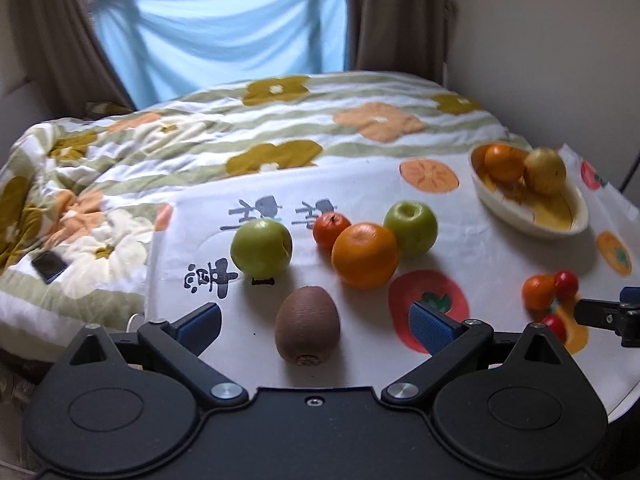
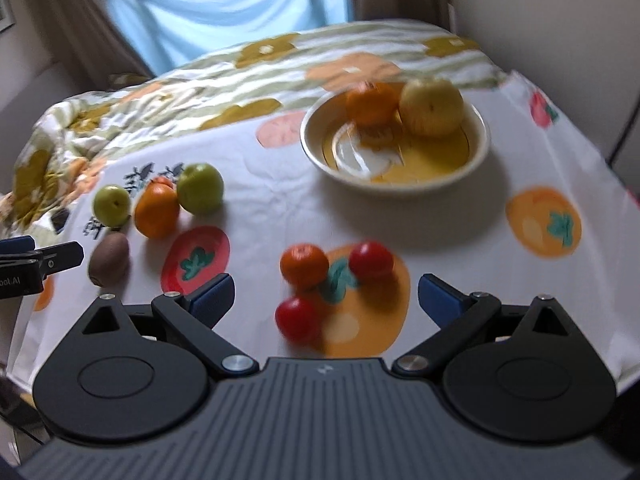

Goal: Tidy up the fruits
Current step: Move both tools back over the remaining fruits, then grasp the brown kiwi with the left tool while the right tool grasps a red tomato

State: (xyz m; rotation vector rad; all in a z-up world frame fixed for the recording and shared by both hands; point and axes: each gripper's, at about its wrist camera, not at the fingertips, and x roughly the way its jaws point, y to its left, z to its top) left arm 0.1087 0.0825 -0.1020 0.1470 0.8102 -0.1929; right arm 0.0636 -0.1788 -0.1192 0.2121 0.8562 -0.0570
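Observation:
My left gripper is open with a brown kiwi lying between its fingers. Behind it sit two green apples, a big orange and a small red-orange fruit. My right gripper is open over a small tangerine and two red tomatoes. The cream bowl holds an orange and a yellow apple; it also shows in the left wrist view.
The fruit lies on a white cloth with printed persimmons spread over a flowered quilt. A phone lies on the quilt at left. Curtains and a wall stand behind. The cloth's edge drops off at right.

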